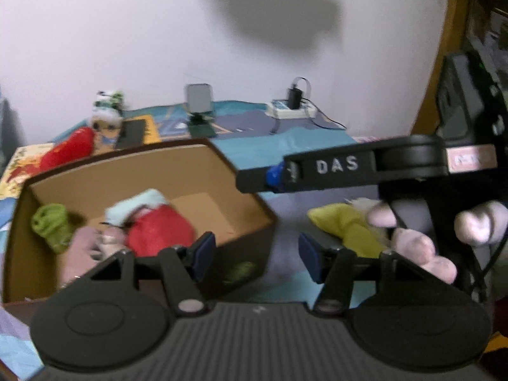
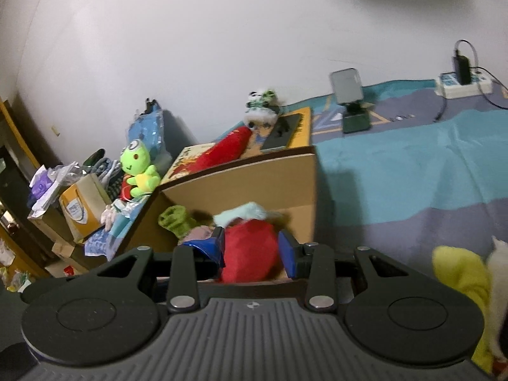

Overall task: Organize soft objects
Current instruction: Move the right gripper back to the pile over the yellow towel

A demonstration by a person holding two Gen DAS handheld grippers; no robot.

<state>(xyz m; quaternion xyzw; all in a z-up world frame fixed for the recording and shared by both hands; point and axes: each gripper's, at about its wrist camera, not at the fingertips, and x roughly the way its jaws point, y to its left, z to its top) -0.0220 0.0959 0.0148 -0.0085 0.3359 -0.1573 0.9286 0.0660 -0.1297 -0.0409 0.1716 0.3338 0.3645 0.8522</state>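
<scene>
Two grippers work by the box [image 1: 177, 165]. Right gripper [image 2: 250, 250] straddles the red toy [image 2: 247, 254] inside, jaws apart; whether it pinches is unclear, so lifting may drag it out. Left gripper [image 1: 254, 254] gapes empty. Box also holds a green toy [image 1: 50, 225]; yellow toy [image 1: 346, 225] waits on the bed [image 2: 412, 165].

Brown cardboard box [image 1: 203, 158] at left holds a red plush [image 1: 158, 228] and green toy [image 1: 50, 225]; teal-and-purple blanket [image 2: 412, 174] spreads right.
</scene>
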